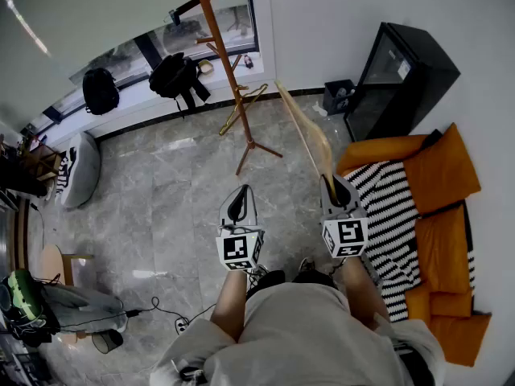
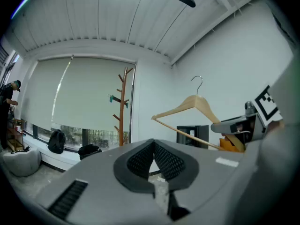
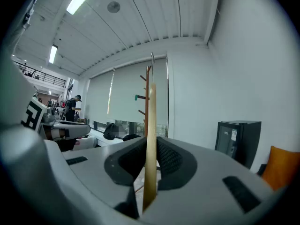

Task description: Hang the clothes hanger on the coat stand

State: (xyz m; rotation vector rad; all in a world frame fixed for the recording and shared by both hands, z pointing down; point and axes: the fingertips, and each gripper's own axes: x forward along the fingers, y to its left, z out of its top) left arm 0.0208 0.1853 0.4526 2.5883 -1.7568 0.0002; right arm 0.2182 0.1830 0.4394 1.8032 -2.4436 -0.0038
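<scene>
Right hand-held gripper [image 1: 336,186] clamps clothes hanger [image 1: 306,129].

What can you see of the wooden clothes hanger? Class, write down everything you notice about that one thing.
The clothes hanger looks like pale wood: two sloping shoulders, a straight crossbar beneath and a thin metal hook on top. It is upright in the air, hook uppermost, held by one shoulder end, which the right tool clamps between its pads. Nothing else touches it. It is not yet on the coat stand, which stands ahead by the window.
</scene>
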